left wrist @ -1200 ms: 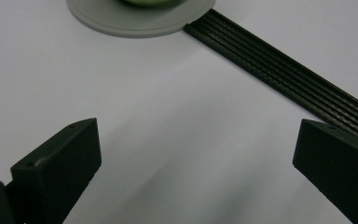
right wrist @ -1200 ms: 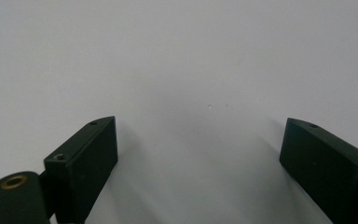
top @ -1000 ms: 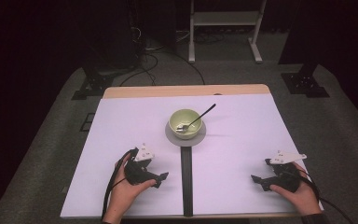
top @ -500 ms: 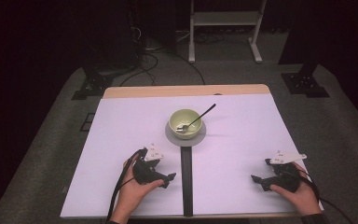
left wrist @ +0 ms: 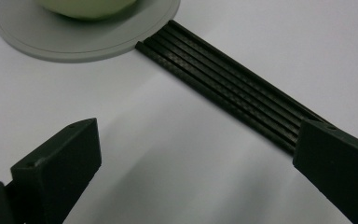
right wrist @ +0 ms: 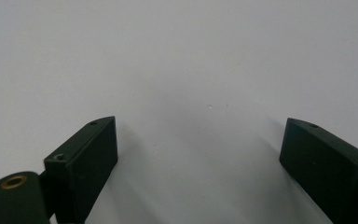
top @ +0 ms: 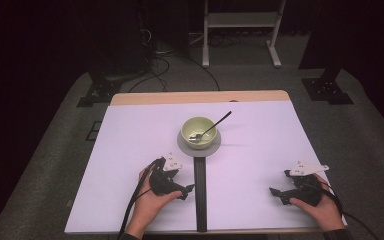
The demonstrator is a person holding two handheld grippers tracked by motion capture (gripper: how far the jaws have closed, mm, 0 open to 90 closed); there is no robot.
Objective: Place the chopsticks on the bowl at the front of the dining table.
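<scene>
Counting what sits on the bench [top: 130, 150]: one pale green bowl [top: 198, 131], one grey plate [top: 198, 145] beneath it, one spoon [top: 215, 125] and one black strip [top: 200, 195]. The bowl stands on the plate near the middle of the white surface, a little toward the far side. The spoon leans in the bowl, its handle sticking out over the rim toward the far right. The black strip runs from the near edge of the plate straight back to the person's edge of the bench; in the left gripper view it shows as several narrow ribbed bars side by side, its end touching the plate [left wrist: 74, 42].

Two grippers are in hand. The left gripper [top: 185, 190] lies low over the bench just left of the strip, pointing toward it, its jaws spread wide and holding nothing; the left gripper view shows white surface between them and the strip passing by the right jaw. The right gripper [top: 275, 192] rests near the right front corner, well apart from the bowl, jaws likewise spread wide with bare white surface between them.

No writing or label can be read on anything.
</scene>
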